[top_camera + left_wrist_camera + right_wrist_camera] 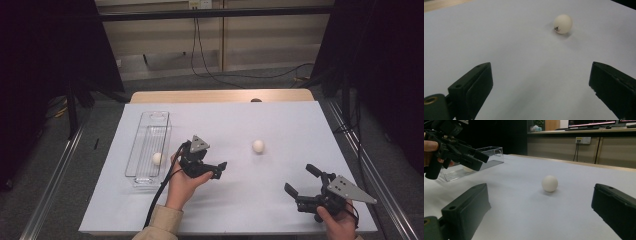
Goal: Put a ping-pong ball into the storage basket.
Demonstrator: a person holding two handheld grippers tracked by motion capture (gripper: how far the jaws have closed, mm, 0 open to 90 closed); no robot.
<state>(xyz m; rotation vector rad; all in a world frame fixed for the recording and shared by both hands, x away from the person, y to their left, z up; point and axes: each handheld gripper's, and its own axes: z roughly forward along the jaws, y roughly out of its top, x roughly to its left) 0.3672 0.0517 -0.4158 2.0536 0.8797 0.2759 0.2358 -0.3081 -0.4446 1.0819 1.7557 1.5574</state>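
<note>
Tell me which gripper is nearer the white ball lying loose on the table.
Left. The left gripper is open beside the ball, pointing toward it from the clear box side. The right gripper is open farther off, near the table's front edge, at the ball's other side.

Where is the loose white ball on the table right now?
In the high view the white ball lies alone on the white table cover, right of centre, apart from the left gripper and the right gripper, well clear of the clear box.
</note>
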